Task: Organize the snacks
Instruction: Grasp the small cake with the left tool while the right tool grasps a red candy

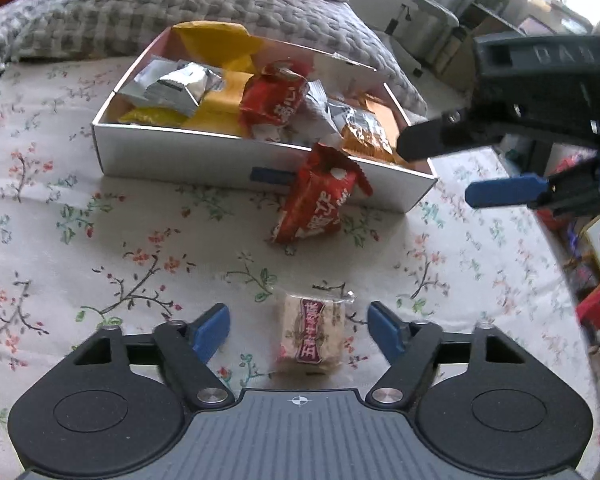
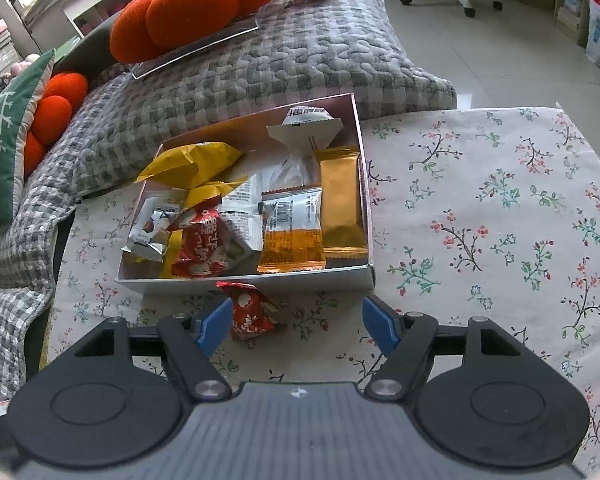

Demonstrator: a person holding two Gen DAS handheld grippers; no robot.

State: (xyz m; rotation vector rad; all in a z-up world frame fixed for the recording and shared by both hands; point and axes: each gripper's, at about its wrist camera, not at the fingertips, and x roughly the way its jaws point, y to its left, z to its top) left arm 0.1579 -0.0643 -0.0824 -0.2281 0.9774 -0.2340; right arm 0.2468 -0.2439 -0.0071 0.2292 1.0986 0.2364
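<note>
Floral cloth covers the tabletop (image 1: 60, 208), and on it sits a white box (image 1: 180, 152) already crowded with wrapped snacks, its far side close to the edge by the grey quilted cushion (image 2: 284, 60). Two packets lie outside it. A red packet (image 1: 320, 200) leans against the box's near wall, its long axis tilted up toward the rim. A pale biscuit packet (image 1: 314, 334) lies flat on the cloth nearer the near edge, well apart from the box.

The left gripper (image 1: 300, 330) hovers with its fingers spread wide and empty, the biscuit packet lying directly between them, its long axis pointing away from the camera toward the box. So the fingers would close across its short width, which looks like the easy grasp.

The right gripper (image 2: 296, 324) is also spread wide and holds nothing; the red packet (image 2: 248, 312) sits just inside its left finger, off centre. Seen from the left wrist, it comes in from the right-hand side, over the box's near corner.

Each packet has its own nearest gripper; the left one looks better lined up.
</note>
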